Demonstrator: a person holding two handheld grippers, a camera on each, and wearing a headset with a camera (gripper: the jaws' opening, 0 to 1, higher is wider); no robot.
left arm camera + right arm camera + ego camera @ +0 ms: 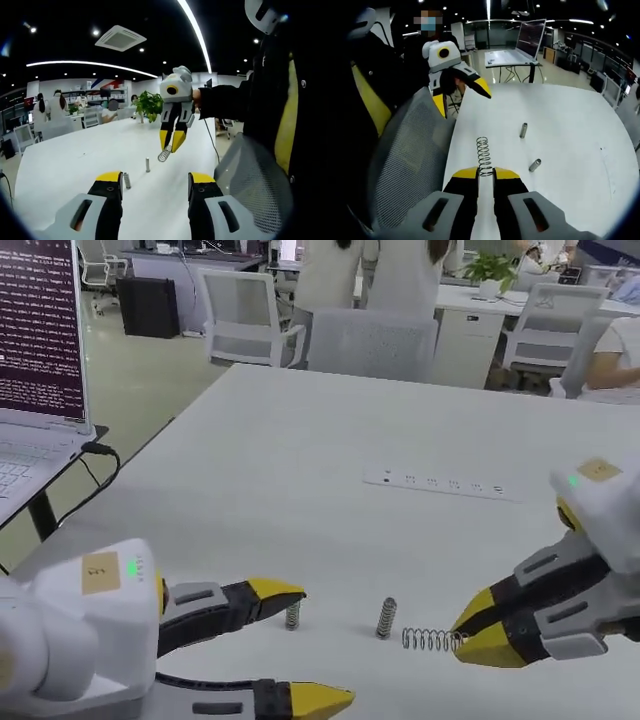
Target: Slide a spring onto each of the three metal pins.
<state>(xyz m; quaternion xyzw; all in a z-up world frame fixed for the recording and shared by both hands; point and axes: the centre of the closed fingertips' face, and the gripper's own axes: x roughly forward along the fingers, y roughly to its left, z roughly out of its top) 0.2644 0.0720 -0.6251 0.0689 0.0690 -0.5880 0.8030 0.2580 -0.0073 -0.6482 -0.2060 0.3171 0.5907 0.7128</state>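
My right gripper (462,642) is shut on one end of a loose coil spring (430,640), which sticks out sideways just above the white table (330,440). The right gripper view has the same spring (483,155) jutting from my closed fingertips (470,174). Two short upright metal pieces stand on the table, one (292,615) beside my left gripper's upper jaw and one (386,618) left of the held spring. Both look ribbed; whether they are bare pins or carry springs is unclear. My left gripper (300,645) is open and holds nothing. The left gripper view (155,182) faces the right gripper (169,145).
A white power strip (440,483) lies flat on the table behind the work. An open laptop (35,350) stands at the far left with a black cable (100,455) hanging off the edge. Office chairs (370,340) and people stand behind the table.
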